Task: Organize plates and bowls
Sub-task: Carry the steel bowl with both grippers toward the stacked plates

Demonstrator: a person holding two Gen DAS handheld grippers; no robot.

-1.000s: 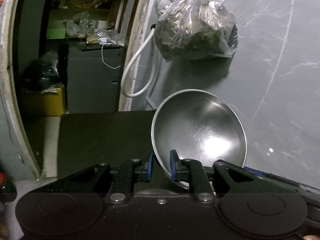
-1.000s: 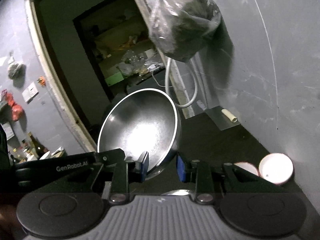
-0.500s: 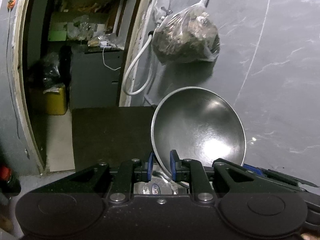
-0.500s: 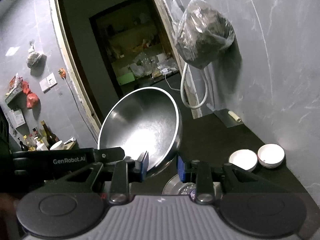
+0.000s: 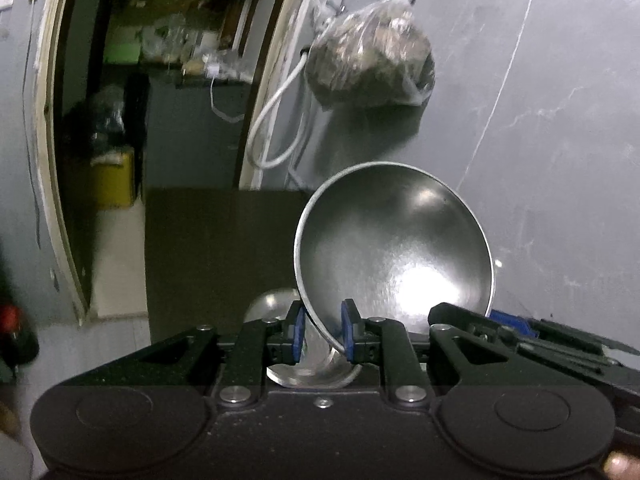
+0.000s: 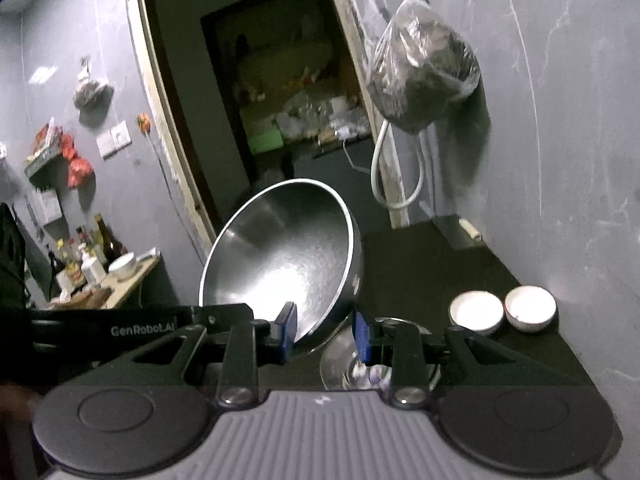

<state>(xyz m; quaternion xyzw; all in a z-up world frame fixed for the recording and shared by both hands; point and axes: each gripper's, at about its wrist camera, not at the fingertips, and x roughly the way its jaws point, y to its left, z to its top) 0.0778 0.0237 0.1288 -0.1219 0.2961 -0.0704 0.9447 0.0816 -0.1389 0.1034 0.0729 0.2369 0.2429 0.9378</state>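
1. In the left wrist view, our left gripper (image 5: 322,332) pointed forward over the dark counter (image 5: 220,248), its blue pads clamped on the lower rim of a steel bowl (image 5: 394,248). We held the bowl tipped on edge above the counter, its hollow facing the camera. A second shiny dish (image 5: 276,304) lay beneath, mostly hidden by the fingers. A bag (image 5: 372,68) hung on the wall behind, blurred.

2. In the right wrist view, our right gripper (image 6: 326,332) stood with its pads spread apart, holding nothing. The same steel bowl (image 6: 286,264) leaned between and beyond them, its hollow turned toward us and leftward; we could not tell whether it touched either pad. Two white bowls (image 6: 502,310) sat side by side on the counter (image 6: 440,264) near the wall. A glass dish (image 6: 344,364) below was half hidden.
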